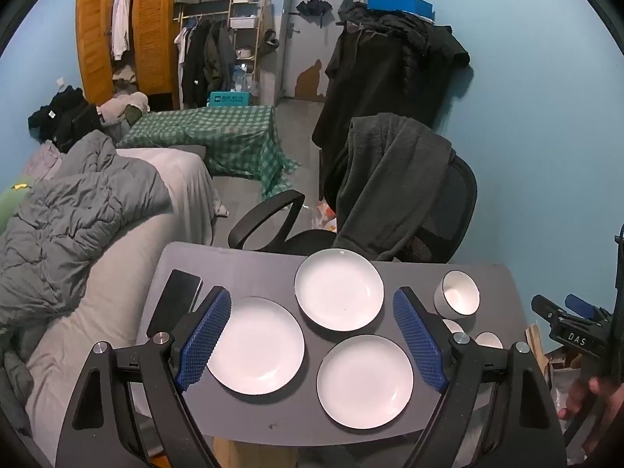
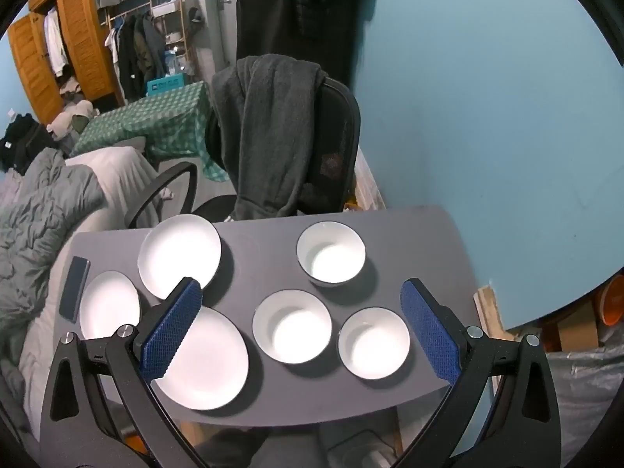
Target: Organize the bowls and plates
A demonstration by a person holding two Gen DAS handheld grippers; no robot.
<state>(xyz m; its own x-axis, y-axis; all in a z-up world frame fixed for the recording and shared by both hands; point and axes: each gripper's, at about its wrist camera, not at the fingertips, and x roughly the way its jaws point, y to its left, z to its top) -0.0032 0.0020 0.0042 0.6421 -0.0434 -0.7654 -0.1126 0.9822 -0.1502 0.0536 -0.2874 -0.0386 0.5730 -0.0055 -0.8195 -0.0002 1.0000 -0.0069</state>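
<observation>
Plates and bowls lie spread over a grey table (image 2: 257,409), none stacked. Three white plates sit toward the left: a far plate (image 1: 338,289) near the table's back edge, a left plate (image 1: 259,345) beside it, and a near plate (image 1: 364,380) toward the front edge; the three sit close together, and whether their rims touch cannot be told. To the right are three white bowls, each standing apart from the others: a far bowl (image 2: 330,253), a middle bowl (image 2: 291,325) and a right bowl (image 2: 373,343) near the front right corner. A dark phone (image 1: 174,301) lies flat along the table's left edge, just beside the left plate. The left gripper (image 1: 314,341) hangs above the plates with its blue-padded fingers wide apart, holding nothing. The right gripper (image 2: 300,329) hangs above the bowls, its fingers also spread wide and empty. Behind the table stands a black office chair (image 2: 339,144) with a dark garment (image 2: 269,124) draped over its back, and a bed with a grey quilt (image 1: 66,210) lies to the left.
</observation>
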